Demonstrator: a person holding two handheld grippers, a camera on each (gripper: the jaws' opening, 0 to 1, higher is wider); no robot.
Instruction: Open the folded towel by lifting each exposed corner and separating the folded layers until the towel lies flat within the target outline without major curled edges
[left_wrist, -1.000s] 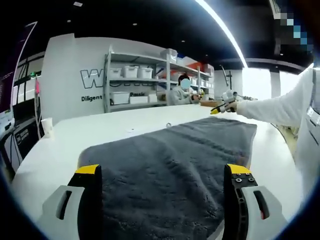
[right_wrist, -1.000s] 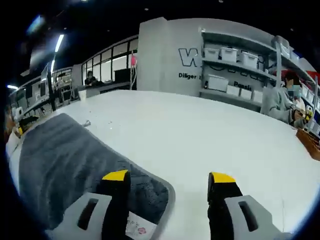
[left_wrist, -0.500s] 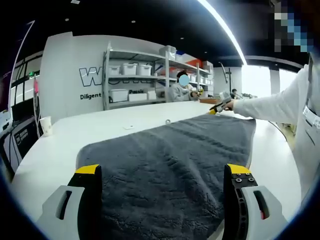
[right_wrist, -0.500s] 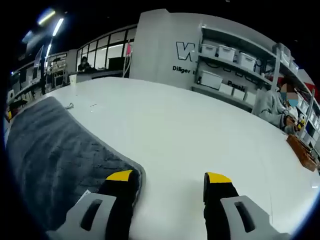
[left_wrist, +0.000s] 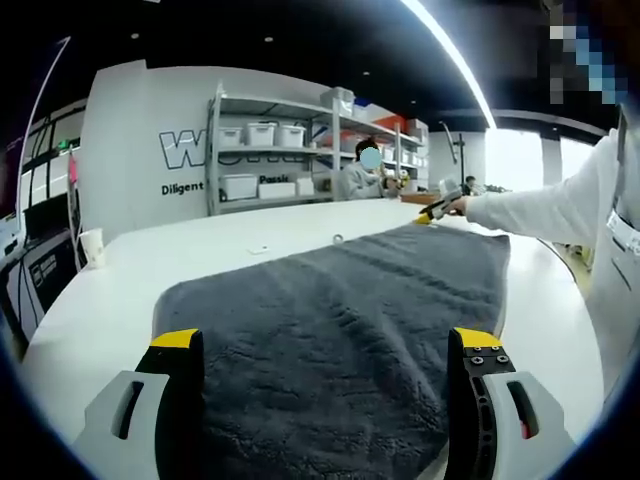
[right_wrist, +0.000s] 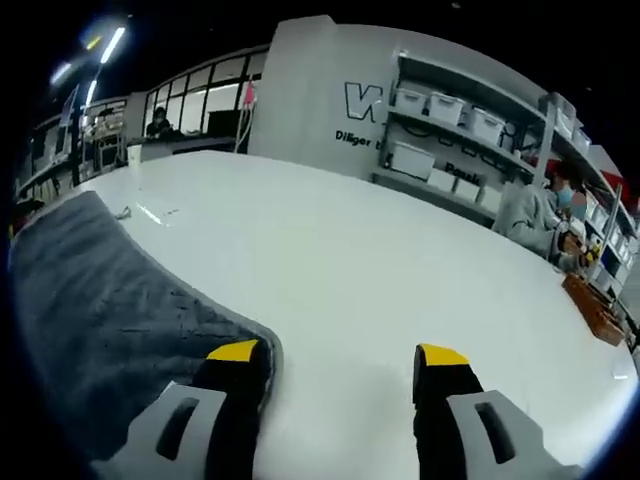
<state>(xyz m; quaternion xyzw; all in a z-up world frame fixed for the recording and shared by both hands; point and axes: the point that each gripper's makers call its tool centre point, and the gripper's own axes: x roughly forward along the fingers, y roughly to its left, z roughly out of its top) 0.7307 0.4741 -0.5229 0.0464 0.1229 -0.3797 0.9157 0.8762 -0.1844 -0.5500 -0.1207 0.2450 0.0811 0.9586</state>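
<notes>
A dark grey towel (left_wrist: 340, 320) lies spread on the white table (left_wrist: 110, 290) and runs under my left gripper (left_wrist: 325, 345), whose yellow-tipped jaws stand open above it with nothing between them. At the towel's far right corner, my right gripper (left_wrist: 432, 213) is seen small, held by a white-sleeved arm (left_wrist: 545, 210). In the right gripper view the towel (right_wrist: 100, 310) lies at the left, its rounded corner beside the left jaw. My right gripper (right_wrist: 338, 352) is open over bare white table (right_wrist: 400, 280), holding nothing.
A paper cup (left_wrist: 93, 246) stands at the table's left edge. Small bits (left_wrist: 338, 239) lie on the table beyond the towel. Shelves with white bins (left_wrist: 270, 165) line the back wall, and a seated person (left_wrist: 358, 180) is near them.
Both views shifted slightly with the hands. In the right gripper view the towel corner sits a little lower and nearer the left jaw. Both grippers stay open.
</notes>
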